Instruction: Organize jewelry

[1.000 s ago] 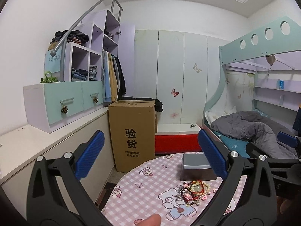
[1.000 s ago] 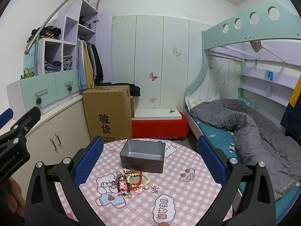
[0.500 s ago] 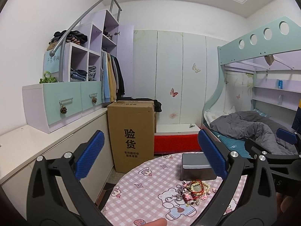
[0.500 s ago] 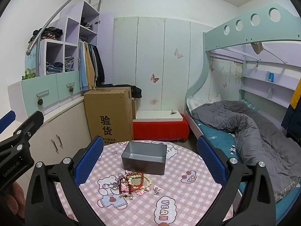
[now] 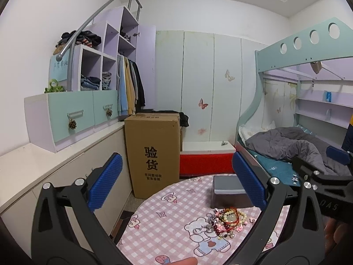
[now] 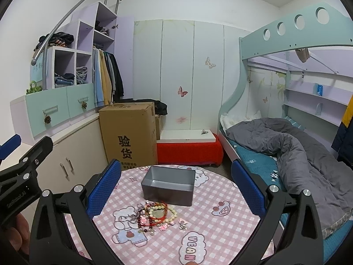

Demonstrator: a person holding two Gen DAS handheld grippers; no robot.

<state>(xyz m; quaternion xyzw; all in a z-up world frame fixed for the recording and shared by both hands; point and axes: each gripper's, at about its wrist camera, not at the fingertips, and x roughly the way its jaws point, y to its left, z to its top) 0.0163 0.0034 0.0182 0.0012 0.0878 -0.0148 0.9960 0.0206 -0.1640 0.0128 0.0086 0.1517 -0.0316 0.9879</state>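
Observation:
A tangled pile of jewelry [image 6: 154, 215], with bead bracelets, red cords and chains, lies on a round table with a pink checked cloth [image 6: 211, 231]. It also shows in the left wrist view [image 5: 225, 220]. An open empty grey metal box [image 6: 168, 185] stands just behind the pile, and shows in the left wrist view [image 5: 229, 191]. My right gripper [image 6: 176, 190] is open and empty, raised above the table. My left gripper [image 5: 176, 183] is open and empty, raised to the left of the pile.
A tall cardboard box [image 6: 130, 134] stands on the floor behind the table. A red-covered low bench [image 6: 187, 148] is beyond it. A bunk bed with a grey duvet [image 6: 293, 148] is on the right, and cabinets [image 5: 55, 165] are along the left wall.
Both grippers have risen and tilted slightly, so the table and jewelry sit a little lower and nearer in view. Both stay open and empty.

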